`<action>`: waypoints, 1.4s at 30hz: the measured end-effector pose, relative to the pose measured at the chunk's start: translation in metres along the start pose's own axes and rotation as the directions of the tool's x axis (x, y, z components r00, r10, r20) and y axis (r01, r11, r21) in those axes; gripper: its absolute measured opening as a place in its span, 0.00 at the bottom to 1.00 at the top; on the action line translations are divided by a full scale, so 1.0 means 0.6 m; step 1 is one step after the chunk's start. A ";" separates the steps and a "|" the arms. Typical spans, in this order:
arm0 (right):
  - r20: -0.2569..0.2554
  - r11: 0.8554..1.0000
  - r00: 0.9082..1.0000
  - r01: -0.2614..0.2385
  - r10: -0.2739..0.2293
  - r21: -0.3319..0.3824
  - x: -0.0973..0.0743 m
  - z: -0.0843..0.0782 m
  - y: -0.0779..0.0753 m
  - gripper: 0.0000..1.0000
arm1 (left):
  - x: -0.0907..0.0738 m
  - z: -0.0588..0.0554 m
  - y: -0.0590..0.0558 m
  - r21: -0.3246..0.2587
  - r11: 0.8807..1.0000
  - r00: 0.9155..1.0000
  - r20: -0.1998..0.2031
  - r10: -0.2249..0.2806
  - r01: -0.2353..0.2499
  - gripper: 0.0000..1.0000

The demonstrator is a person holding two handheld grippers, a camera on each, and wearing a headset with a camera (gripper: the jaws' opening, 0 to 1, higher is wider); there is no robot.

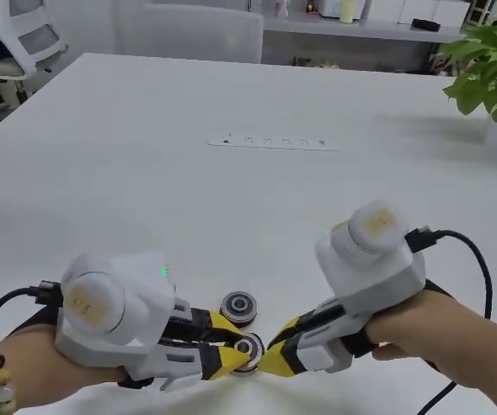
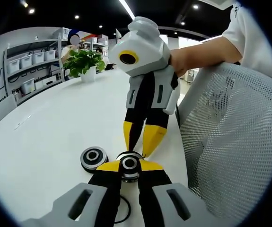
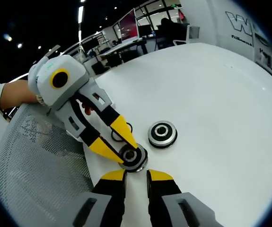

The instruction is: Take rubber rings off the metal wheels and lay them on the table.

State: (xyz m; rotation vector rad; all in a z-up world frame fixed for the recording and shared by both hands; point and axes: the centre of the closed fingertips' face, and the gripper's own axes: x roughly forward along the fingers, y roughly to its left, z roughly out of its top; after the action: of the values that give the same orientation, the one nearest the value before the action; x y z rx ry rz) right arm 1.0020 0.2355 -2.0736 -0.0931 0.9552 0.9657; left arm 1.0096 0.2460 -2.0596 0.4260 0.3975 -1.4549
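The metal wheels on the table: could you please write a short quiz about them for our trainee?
1. Fill in: beside the clamped wheel lies ___ free wheel on the table.
2. Which tool clamps that wheel? A the left, B the right, C neither.
3. True or false: the free wheel is stacked on the clamped one.
Key: 1 one; 2 A, the left tool; 3 false, they lie side by side.

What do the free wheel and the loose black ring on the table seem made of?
Free wheel: likely metal, with a bright polished centre that catches glints. Its outer rim is matte black, probably rubber. Loose ring: thin, dull black, probably rubber too.
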 end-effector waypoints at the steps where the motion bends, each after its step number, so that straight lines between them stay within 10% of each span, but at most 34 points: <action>1: 0.000 1.000 1.000 -0.002 0.002 0.006 0.000 0.000 0.001 0.13 | 0.000 0.000 0.000 0.000 1.000 1.000 0.000 0.000 0.000 0.08; 20: 0.054 0.999 0.997 0.055 -0.055 -0.001 -0.004 0.018 -0.011 0.00 | 0.000 0.000 0.000 -0.004 1.000 1.000 0.003 0.000 0.000 0.08; 42: 0.073 0.994 0.997 0.001 -0.010 0.114 -0.004 0.026 0.004 0.00 | 0.000 0.001 -0.004 0.003 1.000 1.000 0.001 -0.008 0.008 0.08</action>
State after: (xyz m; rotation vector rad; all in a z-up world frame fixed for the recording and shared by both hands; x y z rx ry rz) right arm 1.0098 0.2428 -2.0616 0.0354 0.9394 0.9017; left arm 1.0073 0.2455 -2.0595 0.4263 0.3961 -1.4635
